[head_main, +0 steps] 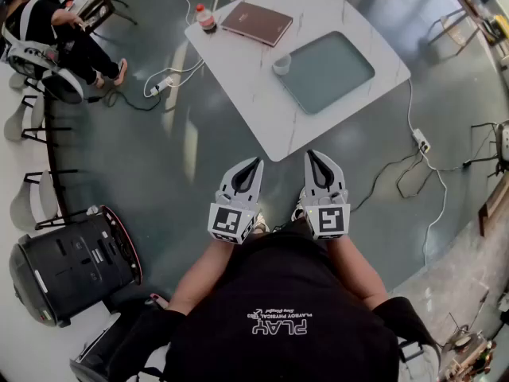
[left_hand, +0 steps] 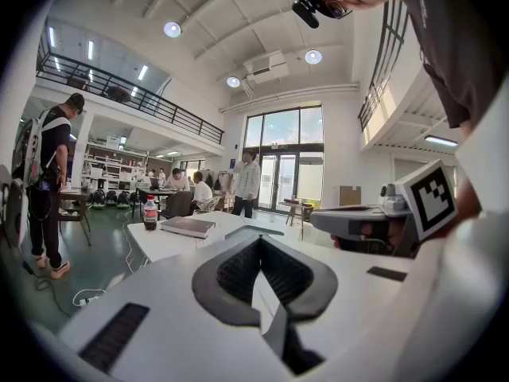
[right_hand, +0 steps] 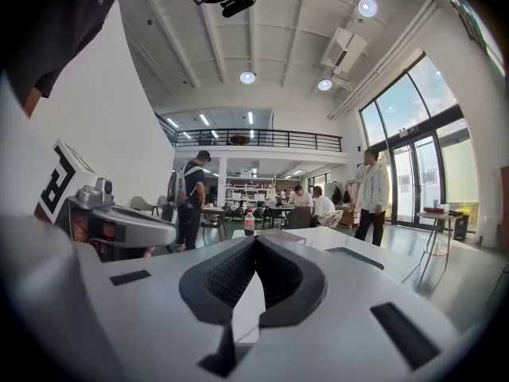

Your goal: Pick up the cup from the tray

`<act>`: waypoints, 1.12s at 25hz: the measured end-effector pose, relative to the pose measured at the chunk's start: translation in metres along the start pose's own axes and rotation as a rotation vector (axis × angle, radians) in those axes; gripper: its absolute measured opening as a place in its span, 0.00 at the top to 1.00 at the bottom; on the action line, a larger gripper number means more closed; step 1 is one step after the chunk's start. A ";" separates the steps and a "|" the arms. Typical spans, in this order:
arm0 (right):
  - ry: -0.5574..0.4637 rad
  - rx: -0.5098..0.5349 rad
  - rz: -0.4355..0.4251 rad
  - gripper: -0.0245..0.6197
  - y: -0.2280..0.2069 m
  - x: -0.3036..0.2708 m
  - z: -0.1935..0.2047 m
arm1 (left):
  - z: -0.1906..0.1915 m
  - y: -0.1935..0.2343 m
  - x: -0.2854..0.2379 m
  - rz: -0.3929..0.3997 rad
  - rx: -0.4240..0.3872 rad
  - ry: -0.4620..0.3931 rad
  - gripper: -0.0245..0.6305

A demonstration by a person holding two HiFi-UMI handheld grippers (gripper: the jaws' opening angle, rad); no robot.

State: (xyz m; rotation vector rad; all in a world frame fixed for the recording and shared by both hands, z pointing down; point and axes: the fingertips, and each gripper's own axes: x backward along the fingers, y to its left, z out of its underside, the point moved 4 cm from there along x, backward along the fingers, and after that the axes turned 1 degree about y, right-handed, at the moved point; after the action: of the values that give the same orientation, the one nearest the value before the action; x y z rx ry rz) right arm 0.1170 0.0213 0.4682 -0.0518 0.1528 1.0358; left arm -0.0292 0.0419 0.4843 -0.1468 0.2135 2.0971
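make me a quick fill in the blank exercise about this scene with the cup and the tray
1. The cup stands on the grey tray, which lies on a ___ table.
2. The left gripper and the right gripper are both empty, with their fingers ___.
3. Next to the brown book stands a bottle with a ___ cap.

Missing words: white; shut; red

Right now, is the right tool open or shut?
Shut: on the right tool the jaws meet at their tips, nothing between them.
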 end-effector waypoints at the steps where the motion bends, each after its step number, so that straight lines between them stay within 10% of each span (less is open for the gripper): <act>1: -0.004 0.009 0.009 0.95 0.007 0.002 0.001 | 0.000 0.003 0.005 0.003 0.001 -0.004 0.95; 28: -0.012 0.039 0.118 0.95 0.060 0.008 0.000 | 0.002 0.037 0.051 0.078 0.003 -0.044 0.95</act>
State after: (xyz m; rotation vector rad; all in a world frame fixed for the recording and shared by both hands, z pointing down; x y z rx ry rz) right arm 0.0694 0.0588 0.4688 -0.0014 0.1663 1.1503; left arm -0.0875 0.0669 0.4799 -0.0911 0.1988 2.1756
